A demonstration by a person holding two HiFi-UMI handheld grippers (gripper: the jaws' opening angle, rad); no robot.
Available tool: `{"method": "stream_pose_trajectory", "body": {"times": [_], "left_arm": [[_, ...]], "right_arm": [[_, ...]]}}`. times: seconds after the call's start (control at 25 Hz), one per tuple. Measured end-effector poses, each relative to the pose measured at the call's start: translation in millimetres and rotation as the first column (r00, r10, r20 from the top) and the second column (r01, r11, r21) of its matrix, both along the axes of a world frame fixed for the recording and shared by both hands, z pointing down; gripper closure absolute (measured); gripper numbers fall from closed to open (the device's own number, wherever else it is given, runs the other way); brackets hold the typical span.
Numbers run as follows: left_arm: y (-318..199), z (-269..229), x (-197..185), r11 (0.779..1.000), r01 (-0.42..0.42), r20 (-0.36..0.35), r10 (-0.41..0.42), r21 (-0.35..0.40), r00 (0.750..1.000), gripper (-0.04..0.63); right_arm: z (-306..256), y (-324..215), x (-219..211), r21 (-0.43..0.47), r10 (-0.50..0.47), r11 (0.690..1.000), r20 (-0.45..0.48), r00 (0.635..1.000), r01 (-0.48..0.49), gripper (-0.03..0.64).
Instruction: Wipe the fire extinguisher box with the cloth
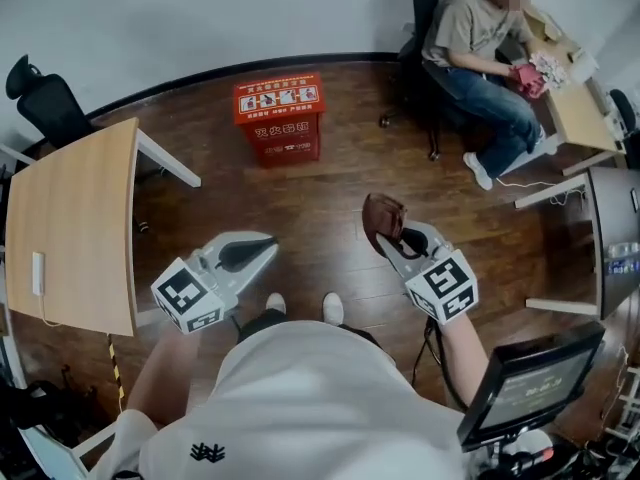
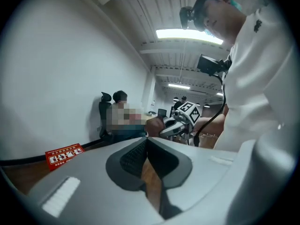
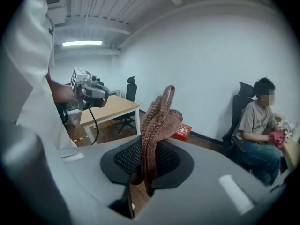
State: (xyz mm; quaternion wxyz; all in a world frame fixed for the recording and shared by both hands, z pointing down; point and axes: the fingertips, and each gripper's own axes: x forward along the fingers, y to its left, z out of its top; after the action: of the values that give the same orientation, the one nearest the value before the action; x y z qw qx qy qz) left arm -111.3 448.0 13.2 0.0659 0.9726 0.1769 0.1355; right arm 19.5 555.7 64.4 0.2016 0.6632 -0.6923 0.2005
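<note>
The red fire extinguisher box (image 1: 280, 118) stands on the wood floor near the far wall, well ahead of both grippers. It also shows as a small red box (image 2: 64, 155) in the left gripper view and behind the cloth (image 3: 183, 131) in the right gripper view. My right gripper (image 1: 388, 243) is shut on a brown knitted cloth (image 1: 382, 218), which stands up bunched from its jaws (image 3: 157, 121). My left gripper (image 1: 265, 252) is held at the same height to the left, shut with nothing in it (image 2: 147, 146).
A wooden desk (image 1: 75, 218) with a black chair (image 1: 40, 98) behind it stands at the left. A person (image 1: 480, 38) sits on a chair at the back right beside another desk (image 1: 575, 113). A monitor (image 1: 530, 383) is close at the lower right.
</note>
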Motion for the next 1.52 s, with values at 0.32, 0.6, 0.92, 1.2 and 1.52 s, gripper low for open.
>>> {"method": "stream_pose_trajectory", "body": {"times": [0.32, 0.6, 0.92, 1.2, 1.52], "left_arm": [[-10, -31, -47, 0.999, 0.009, -0.061, -0.006, 0.047, 0.998, 0.595], [-24, -24, -95, 0.999, 0.022, -0.026, -0.022, 0.030, 0.999, 0.595], [-31, -9, -141, 1.000, 0.005, -0.018, -0.005, -0.013, 1.000, 0.595], [-24, -21, -140, 0.999, -0.043, -0.047, 0.043, -0.011, 0.998, 0.595], [-5, -42, -128, 0.987, -0.143, -0.101, 0.135, -0.072, 0.986, 0.583]], "right_arm": [[-37, -8, -65, 0.138, 0.066, 0.988, 0.068, 0.996, -0.075, 0.557], [-61, -46, -127, 0.177, -0.023, 0.984, 0.018, 1.000, 0.019, 0.557], [-61, -49, -174, 0.180, -0.019, 0.984, 0.022, 1.000, 0.015, 0.558], [-75, -44, -183, 0.181, -0.006, 0.983, 0.000, 1.000, 0.006, 0.558], [-93, -41, -191, 0.205, 0.006, 0.979, 0.006, 1.000, -0.007, 0.558]]}}
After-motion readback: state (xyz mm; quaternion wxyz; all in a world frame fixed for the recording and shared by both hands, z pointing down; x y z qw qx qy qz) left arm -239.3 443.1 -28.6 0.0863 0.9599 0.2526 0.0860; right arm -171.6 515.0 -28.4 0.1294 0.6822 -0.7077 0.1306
